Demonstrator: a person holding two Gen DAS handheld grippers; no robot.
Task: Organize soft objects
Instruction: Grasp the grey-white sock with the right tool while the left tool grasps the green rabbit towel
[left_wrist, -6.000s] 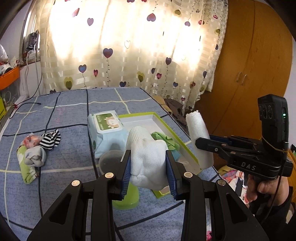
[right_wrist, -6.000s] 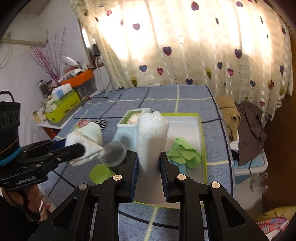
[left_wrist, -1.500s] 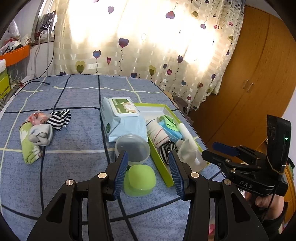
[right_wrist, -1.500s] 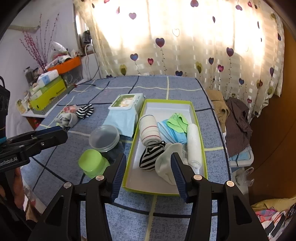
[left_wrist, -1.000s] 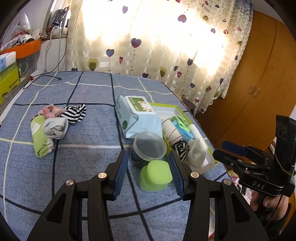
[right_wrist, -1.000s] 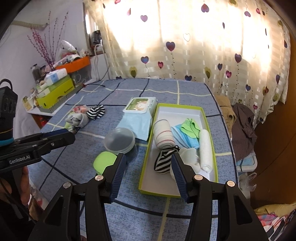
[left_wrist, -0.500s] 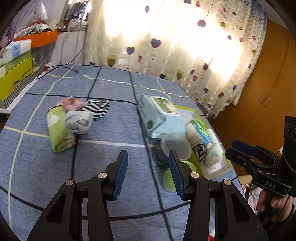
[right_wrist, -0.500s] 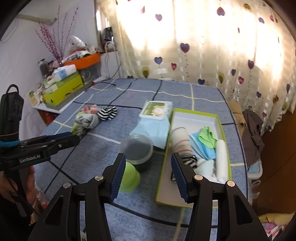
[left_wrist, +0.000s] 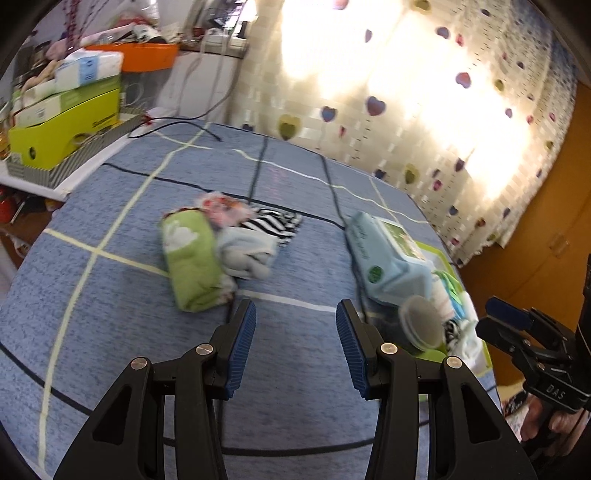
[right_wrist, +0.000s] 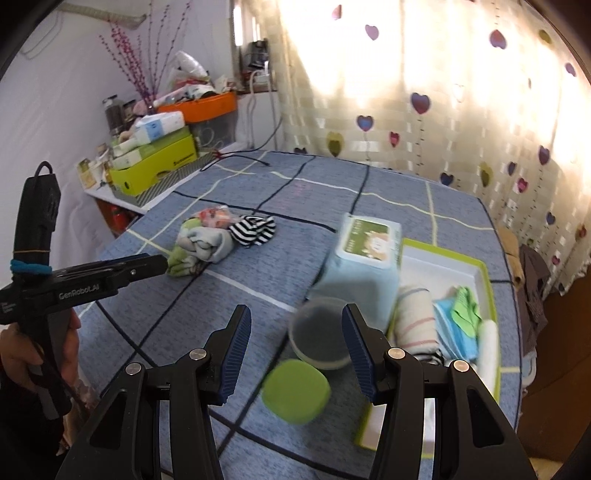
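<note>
A pile of soft things lies on the blue bed cover: a green roll (left_wrist: 192, 258), a grey sock (left_wrist: 247, 254), a striped sock (left_wrist: 275, 223) and a pink floral piece (left_wrist: 221, 206); the pile also shows in the right wrist view (right_wrist: 221, 236). A green-rimmed white tray (right_wrist: 461, 266) holds a striped roll (right_wrist: 415, 317), blue and green cloths (right_wrist: 460, 321) and a white roll (right_wrist: 487, 350). My left gripper (left_wrist: 295, 347) is open and empty, just short of the pile. My right gripper (right_wrist: 297, 354) is open and empty above the containers.
A wet-wipes pack (right_wrist: 365, 258) lies beside the tray. A clear round container (right_wrist: 319, 338) and a green lid (right_wrist: 295, 391) sit in front of it. A shelf with boxes (right_wrist: 155, 155) stands left of the bed. A wooden wardrobe (left_wrist: 546, 221) is at the right.
Both grippers let go of their white rolled socks, which now lie in the tray. Both have since swung left, and the left one has neared the sock pile.
</note>
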